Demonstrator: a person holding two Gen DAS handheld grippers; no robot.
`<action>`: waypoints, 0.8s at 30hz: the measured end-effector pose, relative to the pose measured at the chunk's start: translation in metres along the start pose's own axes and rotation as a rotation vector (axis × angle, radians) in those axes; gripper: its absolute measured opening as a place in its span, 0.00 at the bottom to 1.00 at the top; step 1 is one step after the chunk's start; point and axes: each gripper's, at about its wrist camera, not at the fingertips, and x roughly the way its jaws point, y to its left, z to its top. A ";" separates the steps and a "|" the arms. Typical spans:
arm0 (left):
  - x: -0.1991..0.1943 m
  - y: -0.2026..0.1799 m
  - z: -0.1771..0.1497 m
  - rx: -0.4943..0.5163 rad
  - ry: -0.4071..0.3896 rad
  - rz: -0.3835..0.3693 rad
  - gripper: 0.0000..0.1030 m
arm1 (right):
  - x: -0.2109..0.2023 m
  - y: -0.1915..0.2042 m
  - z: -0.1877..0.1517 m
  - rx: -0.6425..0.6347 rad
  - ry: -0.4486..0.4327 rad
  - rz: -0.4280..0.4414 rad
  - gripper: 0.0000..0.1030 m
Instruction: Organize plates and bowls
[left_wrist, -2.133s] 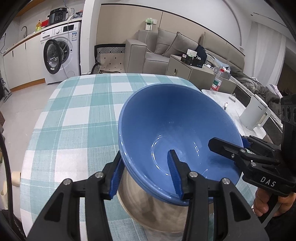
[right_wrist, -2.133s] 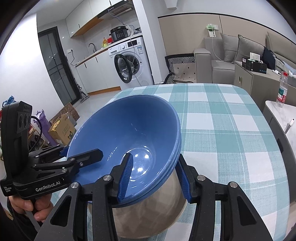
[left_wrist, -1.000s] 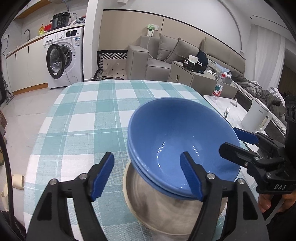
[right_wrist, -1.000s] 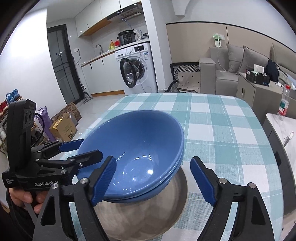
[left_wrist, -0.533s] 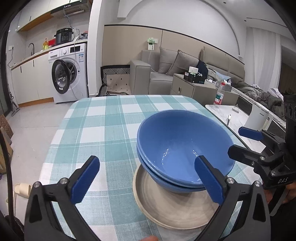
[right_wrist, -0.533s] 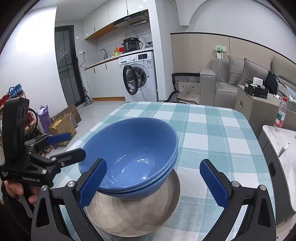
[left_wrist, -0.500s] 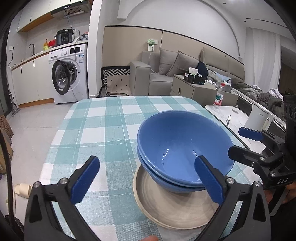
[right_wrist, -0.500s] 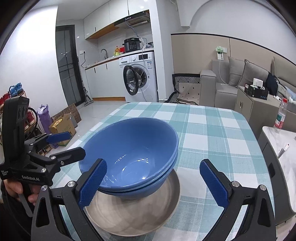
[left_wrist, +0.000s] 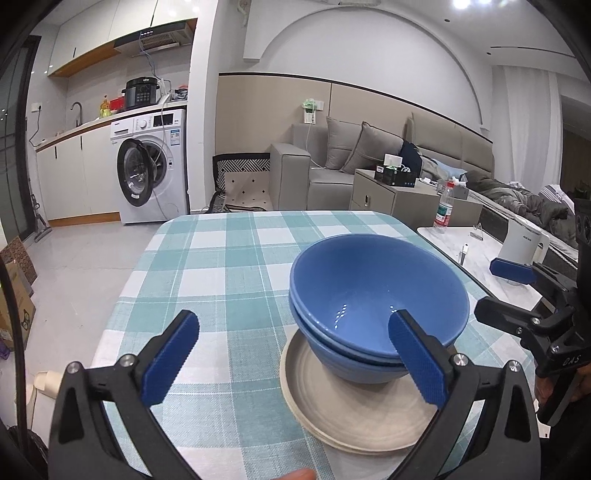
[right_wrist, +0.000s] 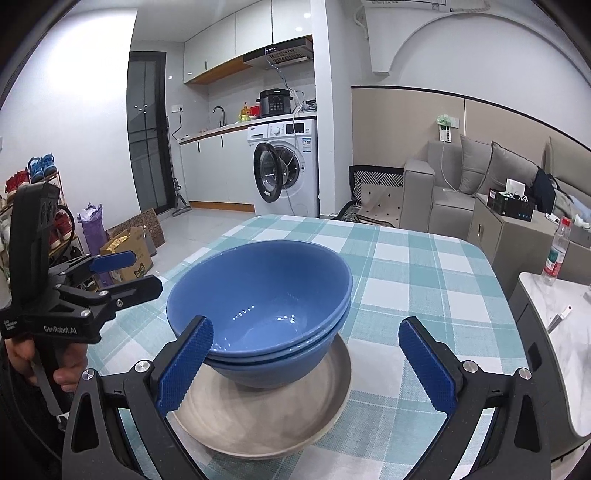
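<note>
item: two nested blue bowls (left_wrist: 376, 306) on beige plates (left_wrist: 354, 402), lower right of frame, stacked to save space. left gripper (left_wrist: 291, 358) and right gripper (right_wrist: 306, 365): jaws wide, empty, clear of stack.

Both tongs are built alike: black angular arms, each tipped with a blue, finely ribbed pad, and silver screw heads are set along the arms. The left tongs (left_wrist: 293, 356) are seen again from the right wrist view, where "GenRobot.AI" is printed in white on the black body and a black cable is looped behind the tall black housing. On the right tongs (right_wrist: 308, 365), white lettering is also carried on the body.
</note>
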 end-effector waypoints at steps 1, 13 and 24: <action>0.000 0.001 -0.002 0.000 -0.001 0.002 1.00 | -0.001 0.000 -0.003 0.002 -0.005 0.001 0.99; 0.003 0.005 -0.022 0.034 -0.042 0.025 1.00 | -0.005 0.006 -0.025 -0.017 -0.046 0.025 0.99; 0.011 0.009 -0.036 0.041 -0.056 0.031 1.00 | -0.001 0.004 -0.043 -0.005 -0.073 0.036 0.99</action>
